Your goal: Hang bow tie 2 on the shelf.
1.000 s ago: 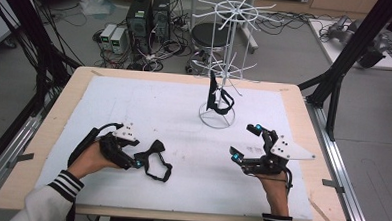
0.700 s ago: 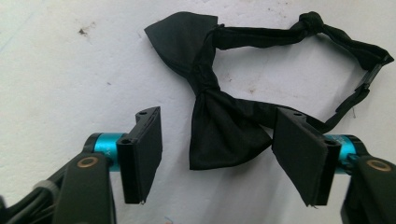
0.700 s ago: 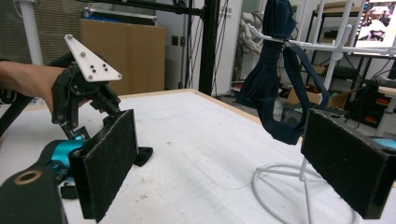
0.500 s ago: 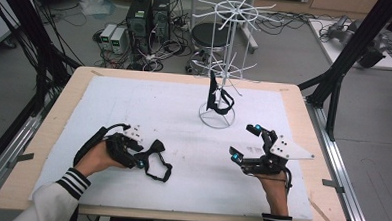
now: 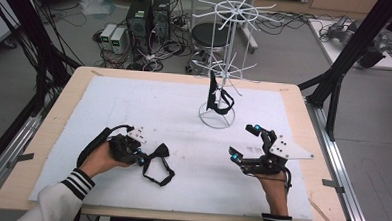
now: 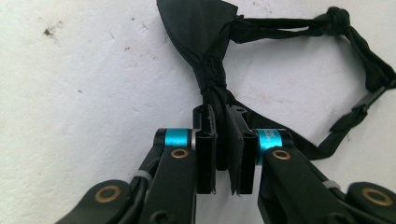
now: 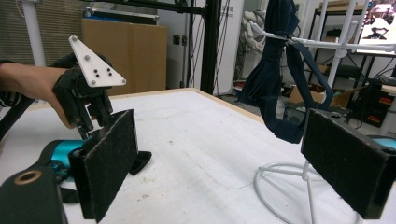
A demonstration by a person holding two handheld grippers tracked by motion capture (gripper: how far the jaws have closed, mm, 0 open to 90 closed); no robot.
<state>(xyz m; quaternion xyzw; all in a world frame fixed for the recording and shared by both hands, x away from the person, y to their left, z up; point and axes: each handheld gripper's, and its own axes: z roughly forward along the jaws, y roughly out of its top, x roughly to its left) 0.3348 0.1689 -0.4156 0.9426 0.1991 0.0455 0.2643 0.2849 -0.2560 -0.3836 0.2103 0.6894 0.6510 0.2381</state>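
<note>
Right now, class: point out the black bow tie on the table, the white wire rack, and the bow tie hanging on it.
black bow tie [image 6: 196, 28], left gripper view, on its free wing.
white wire rack [image 5: 216, 122], high view, on its round base ring.
hanging bow tie [image 7: 273, 79], right gripper view, on its dark fabric.

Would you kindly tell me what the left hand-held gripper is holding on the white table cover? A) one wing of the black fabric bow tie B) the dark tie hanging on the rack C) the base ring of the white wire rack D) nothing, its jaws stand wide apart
A: in the left gripper view the left hand-held gripper has its jaws pressed on one wing of the black fabric bow tie.
</note>
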